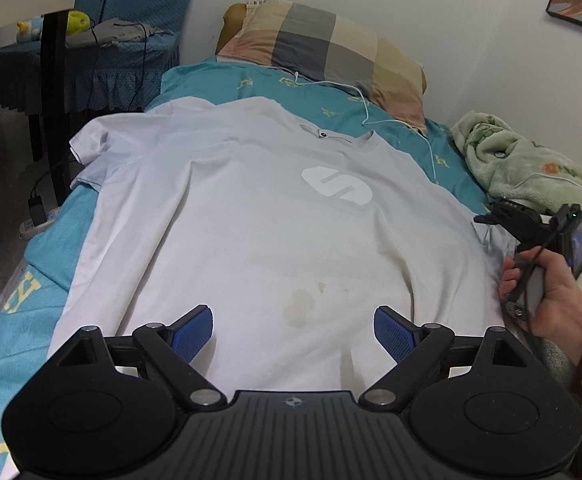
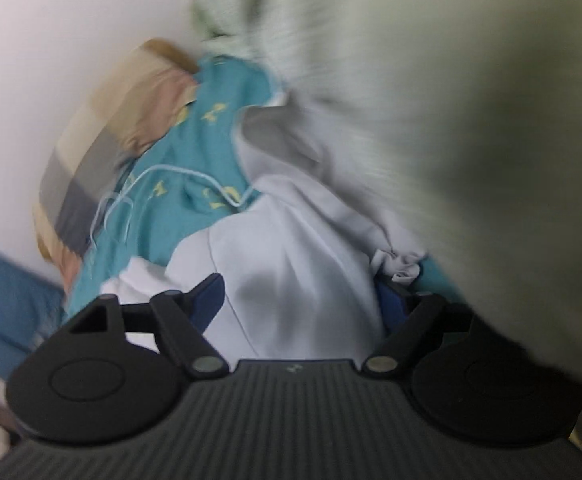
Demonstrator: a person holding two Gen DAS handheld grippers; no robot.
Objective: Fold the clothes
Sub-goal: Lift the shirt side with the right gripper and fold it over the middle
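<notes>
- T-shirt [image 1: 275, 220]: spread flat, print up, on the teal bedsheet [image 1: 43, 280]; long axis runs hem-near to collar toward the pillow [image 1: 327, 44].
- Left gripper [image 1: 293, 330]: fingers spread, empty, over the hem.
- Right gripper [image 2: 301, 300]: fingers apart, straddling bunched shirt fabric at its right edge; nearer the sleeve.

A pale white T-shirt [image 1: 259, 216] lies spread face up on the bed [image 1: 31, 320], collar toward the pillow end. A white S-shaped logo marks its chest and yellowish stains sit near the hem. Its left sleeve lies rumpled at the bed's edge; the right-side fabric is bunched.
</notes>
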